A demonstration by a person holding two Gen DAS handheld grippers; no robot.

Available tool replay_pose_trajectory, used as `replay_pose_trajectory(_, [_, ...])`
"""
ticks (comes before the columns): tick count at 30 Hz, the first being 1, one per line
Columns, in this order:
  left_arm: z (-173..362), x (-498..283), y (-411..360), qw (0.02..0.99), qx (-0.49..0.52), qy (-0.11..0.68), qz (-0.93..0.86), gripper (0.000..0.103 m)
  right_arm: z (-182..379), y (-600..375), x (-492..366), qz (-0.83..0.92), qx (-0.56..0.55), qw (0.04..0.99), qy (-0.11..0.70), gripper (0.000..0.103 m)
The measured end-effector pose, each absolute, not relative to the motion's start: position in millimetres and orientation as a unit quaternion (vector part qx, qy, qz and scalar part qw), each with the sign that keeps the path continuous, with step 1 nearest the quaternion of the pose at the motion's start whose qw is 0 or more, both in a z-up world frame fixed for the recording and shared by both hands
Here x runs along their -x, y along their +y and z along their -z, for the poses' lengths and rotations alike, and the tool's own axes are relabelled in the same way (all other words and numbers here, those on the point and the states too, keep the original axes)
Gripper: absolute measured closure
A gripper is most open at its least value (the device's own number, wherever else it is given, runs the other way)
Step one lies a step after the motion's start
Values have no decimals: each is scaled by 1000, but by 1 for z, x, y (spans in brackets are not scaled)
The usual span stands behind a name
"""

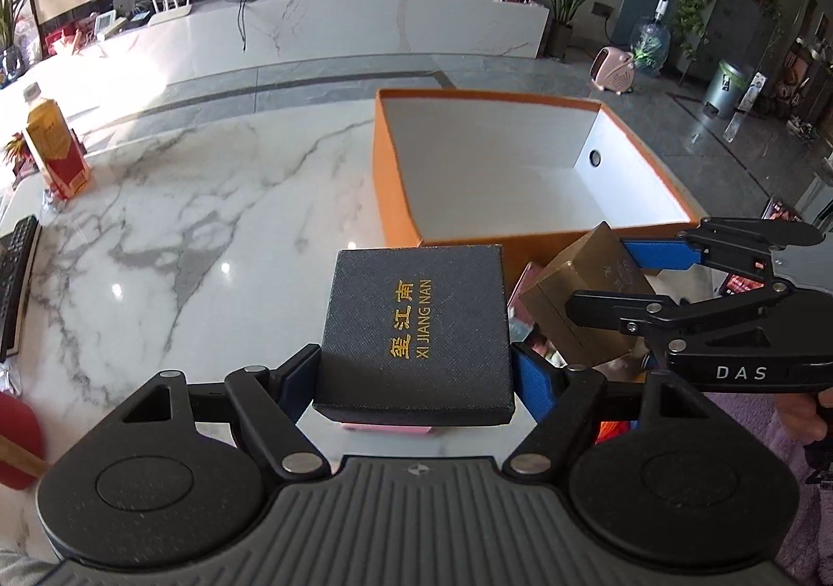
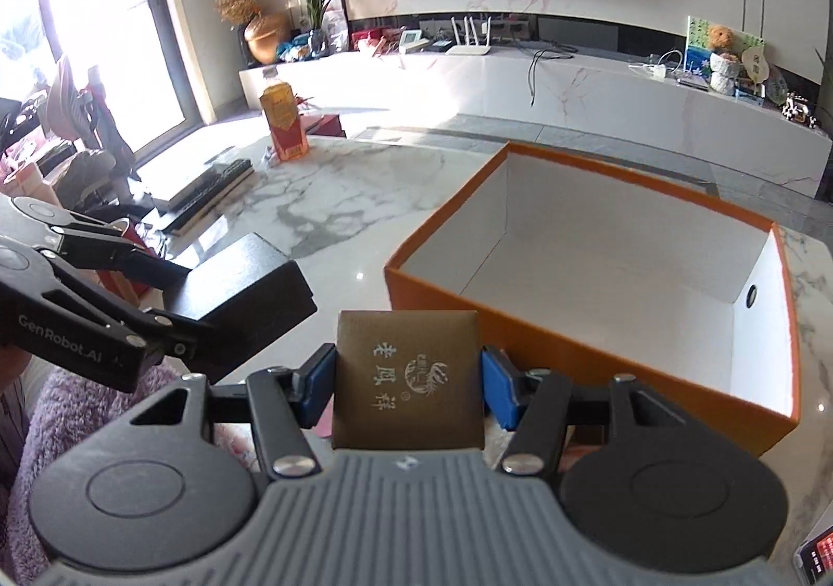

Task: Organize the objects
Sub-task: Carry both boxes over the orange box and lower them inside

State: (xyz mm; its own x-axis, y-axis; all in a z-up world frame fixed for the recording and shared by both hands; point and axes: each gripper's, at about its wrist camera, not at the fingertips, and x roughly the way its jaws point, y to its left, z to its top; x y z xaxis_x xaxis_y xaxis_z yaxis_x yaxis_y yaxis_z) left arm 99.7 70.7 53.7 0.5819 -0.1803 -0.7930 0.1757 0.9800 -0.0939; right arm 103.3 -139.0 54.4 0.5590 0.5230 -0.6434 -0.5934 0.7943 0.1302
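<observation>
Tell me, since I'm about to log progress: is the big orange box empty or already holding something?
Empty. The orange box stands open-topped, and both wrist views show only its bare white floor and walls inside.

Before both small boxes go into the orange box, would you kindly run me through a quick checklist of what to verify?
1. Left tongs clamped on the black box: ok, blue pads press both of its sides.
2. Right tongs clamped on the brown box: ok, held on both sides.
3. Orange box open and free inside: ok, lid off, white interior bare.
4. Both small boxes lifted off the marble table: ok.
5. Gap between the two tongs: cannot tell, they look close in the left wrist view.
6. Whether both boxes fit side by side inside: cannot tell, though the interior looks roomy.
</observation>
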Motion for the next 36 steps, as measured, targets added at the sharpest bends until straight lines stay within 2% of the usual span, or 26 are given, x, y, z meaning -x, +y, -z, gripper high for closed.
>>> replay_pose_trajectory(11, [-82, -168, 23, 907, -3, 403, 124, 14, -81, -190, -166, -232, -16, 918, 322, 42])
replay_pose_trajectory(22, [-17, -243, -19, 870, -27, 485, 82, 14, -23, -215, -243, -141, -93, 908, 383, 42])
replay_pose_trajectory(28, [6, -256, -32, 844, -45, 530, 71, 13, 7, -225, -254, -141, -113, 894, 409, 42])
replay_pose_trajectory(36, [28, -269, -44, 814, -69, 575, 49, 13, 15, -228, -254, -143, -112, 893, 412, 42])
